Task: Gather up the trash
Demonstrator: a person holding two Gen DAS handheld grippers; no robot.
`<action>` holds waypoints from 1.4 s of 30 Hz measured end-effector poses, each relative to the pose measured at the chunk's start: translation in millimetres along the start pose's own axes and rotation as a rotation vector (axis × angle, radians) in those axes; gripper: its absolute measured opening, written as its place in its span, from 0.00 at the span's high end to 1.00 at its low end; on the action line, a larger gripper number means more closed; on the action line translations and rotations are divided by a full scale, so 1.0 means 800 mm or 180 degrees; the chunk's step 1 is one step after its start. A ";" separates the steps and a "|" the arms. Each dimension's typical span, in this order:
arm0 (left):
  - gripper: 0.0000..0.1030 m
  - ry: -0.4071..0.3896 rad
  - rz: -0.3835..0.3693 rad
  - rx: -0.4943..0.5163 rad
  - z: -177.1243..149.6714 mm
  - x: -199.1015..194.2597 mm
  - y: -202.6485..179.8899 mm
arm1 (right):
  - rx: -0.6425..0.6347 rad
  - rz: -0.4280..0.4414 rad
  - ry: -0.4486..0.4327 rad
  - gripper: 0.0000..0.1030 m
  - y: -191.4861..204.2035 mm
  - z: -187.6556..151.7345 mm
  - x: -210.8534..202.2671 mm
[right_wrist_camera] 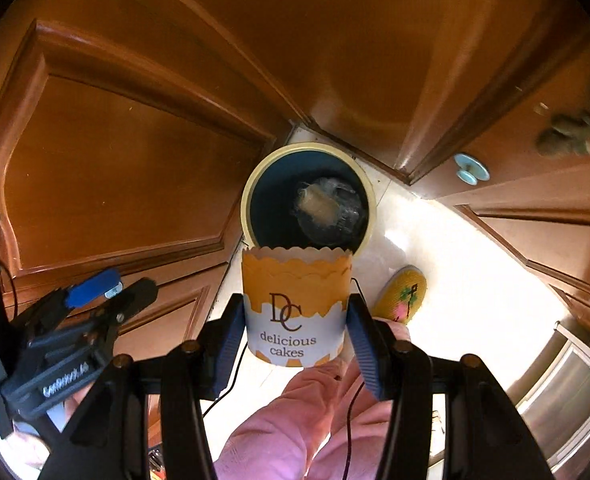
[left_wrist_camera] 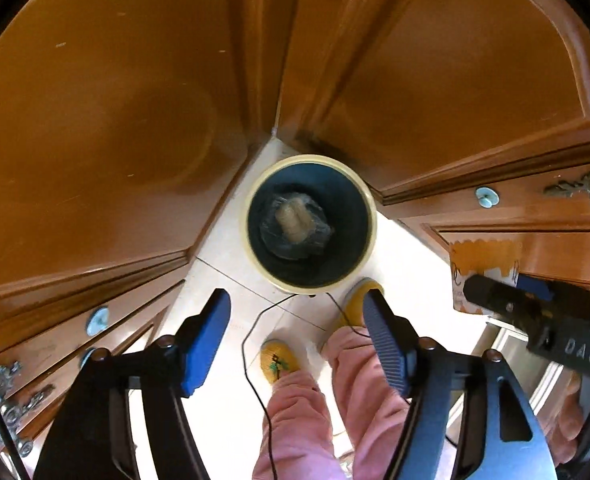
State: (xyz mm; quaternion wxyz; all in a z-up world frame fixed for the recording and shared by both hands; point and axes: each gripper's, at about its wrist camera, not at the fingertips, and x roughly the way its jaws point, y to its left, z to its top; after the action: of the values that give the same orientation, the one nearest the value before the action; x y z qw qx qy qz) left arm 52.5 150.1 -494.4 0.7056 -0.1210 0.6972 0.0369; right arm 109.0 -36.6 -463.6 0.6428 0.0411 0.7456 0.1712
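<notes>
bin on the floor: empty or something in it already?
Not empty. The trash bin is open-topped, and a crumpled clear wrapper with something tan inside lies at its bottom, seen from both wrists.

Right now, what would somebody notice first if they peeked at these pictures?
Probably the paper cake cup printed "delicious cakes", pinched in the right tool just above the round bin. The bin sits on the pale floor in a corner of shiny wooden cabinets, with a crumpled wrapper lying inside.
</notes>
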 end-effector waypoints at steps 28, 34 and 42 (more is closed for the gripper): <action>0.30 -0.0502 0.0010 0.0220 -0.041 -0.141 -0.009 | 0.0020 0.0068 -0.0343 0.42 0.051 -0.029 -0.076; 0.29 -0.0715 -0.0131 0.0528 -0.051 -0.212 -0.047 | 0.0021 0.0109 -0.0557 0.42 0.055 -0.074 -0.145; 0.26 -0.1097 -0.0275 0.0970 -0.066 -0.299 -0.103 | -0.0049 0.0017 -0.0885 0.41 0.055 -0.127 -0.231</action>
State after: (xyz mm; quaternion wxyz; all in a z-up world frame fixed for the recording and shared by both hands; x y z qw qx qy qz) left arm 13.7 86.3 -246.7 0.8253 -0.0347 0.5580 -0.0789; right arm 34.8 -67.7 -263.4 0.7398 0.0614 0.6478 0.1713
